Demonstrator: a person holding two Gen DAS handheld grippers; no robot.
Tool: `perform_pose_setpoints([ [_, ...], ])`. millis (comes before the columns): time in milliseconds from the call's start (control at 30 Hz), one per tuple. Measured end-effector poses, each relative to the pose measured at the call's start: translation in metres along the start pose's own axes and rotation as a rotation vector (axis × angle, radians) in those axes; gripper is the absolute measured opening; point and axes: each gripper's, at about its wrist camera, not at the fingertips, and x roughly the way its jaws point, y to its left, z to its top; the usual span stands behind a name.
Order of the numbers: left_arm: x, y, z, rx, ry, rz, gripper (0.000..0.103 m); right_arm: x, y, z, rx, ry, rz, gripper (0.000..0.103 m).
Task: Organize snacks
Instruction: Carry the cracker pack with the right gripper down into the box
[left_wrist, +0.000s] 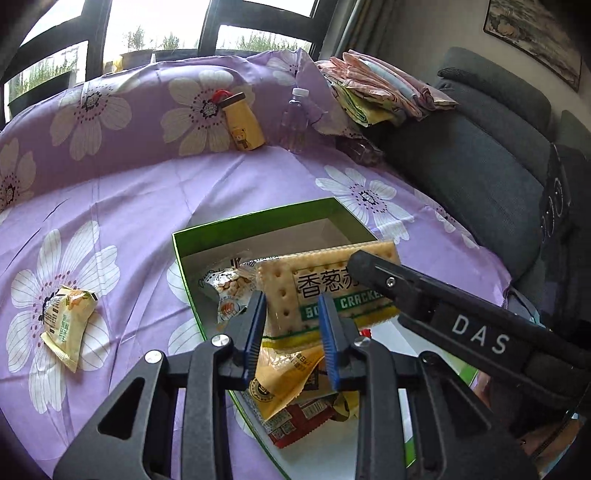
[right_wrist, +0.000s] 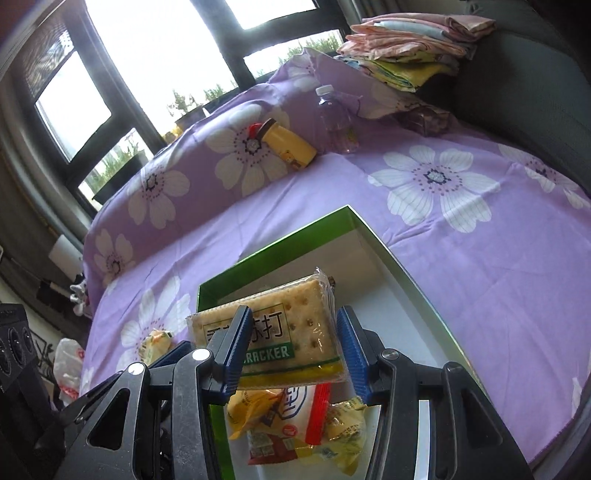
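Observation:
A green box (left_wrist: 258, 216) with a white inside lies open on the purple flowered cloth and holds several snack packs (left_wrist: 291, 384). My right gripper (right_wrist: 291, 354) is shut on a soda cracker pack (right_wrist: 295, 325) and holds it above the box (right_wrist: 354, 218). In the left wrist view the cracker pack (left_wrist: 325, 284) hangs over the box with the right gripper's finger (left_wrist: 391, 277) on it. My left gripper (left_wrist: 291, 332) is open and empty just in front of the pack. One yellow-green snack pack (left_wrist: 66, 325) lies on the cloth left of the box; it also shows in the right wrist view (right_wrist: 155, 343).
A yellow bear bottle (left_wrist: 243, 122) and a clear water bottle (left_wrist: 295, 118) lean at the back against the cloth-covered ridge. Folded cloths (left_wrist: 380, 88) lie on a grey sofa (left_wrist: 480, 158) at the right. Windows are behind.

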Motion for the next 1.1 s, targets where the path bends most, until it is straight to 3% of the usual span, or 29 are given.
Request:
perform_pose_setpoints([
  [133, 0.009, 0.005, 0.001, -0.016, 0.013, -0.009, 0.026, 0.009, -0.008, 0.000, 0.047, 0.032, 0.015, 0.051],
  [533, 0.031, 0.007, -0.002, -0.046, 0.072, -0.031, 0.027, 0.036, -0.018, -0.005, 0.094, 0.142, -0.084, 0.051],
  [800, 0.033, 0.008, -0.005, -0.044, 0.090, -0.046, 0.029, 0.039, -0.021, -0.006, 0.122, 0.160, -0.096, 0.051],
  [1000, 0.034, 0.012, -0.006, -0.071, 0.099, -0.063, 0.034, 0.040, -0.021, -0.006, 0.118, 0.167, -0.106, 0.051],
  [1100, 0.032, 0.010, -0.008, -0.061, 0.103, -0.074, 0.043, 0.041, -0.020, -0.006, 0.118, 0.177, -0.106, 0.052],
])
